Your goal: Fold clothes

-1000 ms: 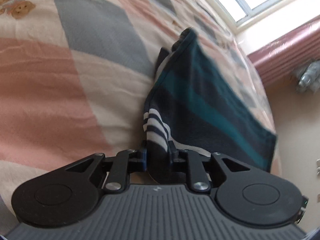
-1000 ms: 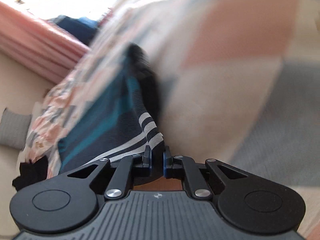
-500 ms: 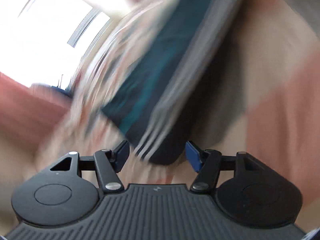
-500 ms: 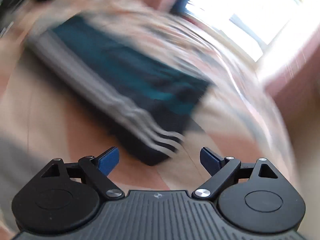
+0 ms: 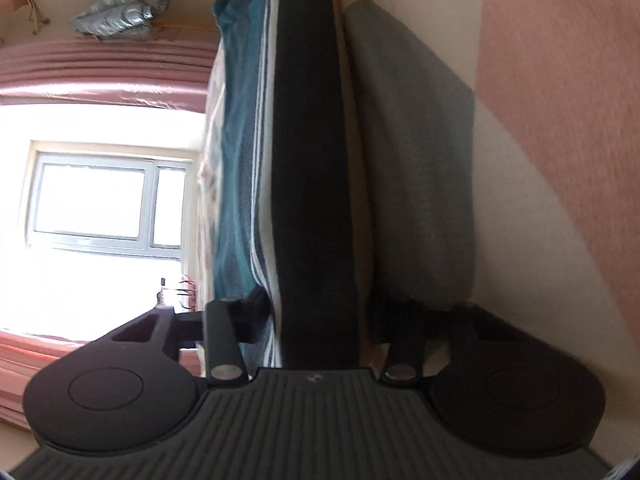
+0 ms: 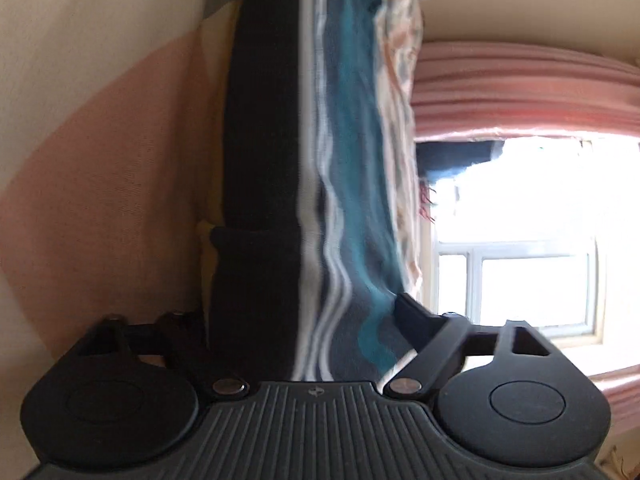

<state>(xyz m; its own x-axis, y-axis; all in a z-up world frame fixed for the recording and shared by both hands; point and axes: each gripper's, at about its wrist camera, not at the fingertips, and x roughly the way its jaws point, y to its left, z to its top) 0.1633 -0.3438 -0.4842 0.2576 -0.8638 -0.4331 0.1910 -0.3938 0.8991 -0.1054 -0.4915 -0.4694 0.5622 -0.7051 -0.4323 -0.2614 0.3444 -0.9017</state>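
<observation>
A folded dark garment with teal and white stripes (image 5: 308,160) lies on the patchwork bedspread (image 5: 560,100). Both views are rolled sideways and low at its edge. My left gripper (image 5: 316,320) has its fingers spread wide, one each side of the thick folded edge, which runs between them. My right gripper (image 6: 304,320) also straddles the garment (image 6: 280,160) with its fingers apart, the striped side against its right finger. Neither pair of fingers looks pressed together on the cloth.
The bedspread has pink, grey and cream patches (image 6: 100,140). A bright window (image 5: 104,200) and pink curtains (image 5: 100,76) lie past the bed's far edge. A crumpled grey garment (image 5: 116,8) lies by the wall.
A second ago both grippers were shut on the garment's striped edge. They let go and swung round. Now both sit open at the folded garment's edge, cameras rolled sideways.
</observation>
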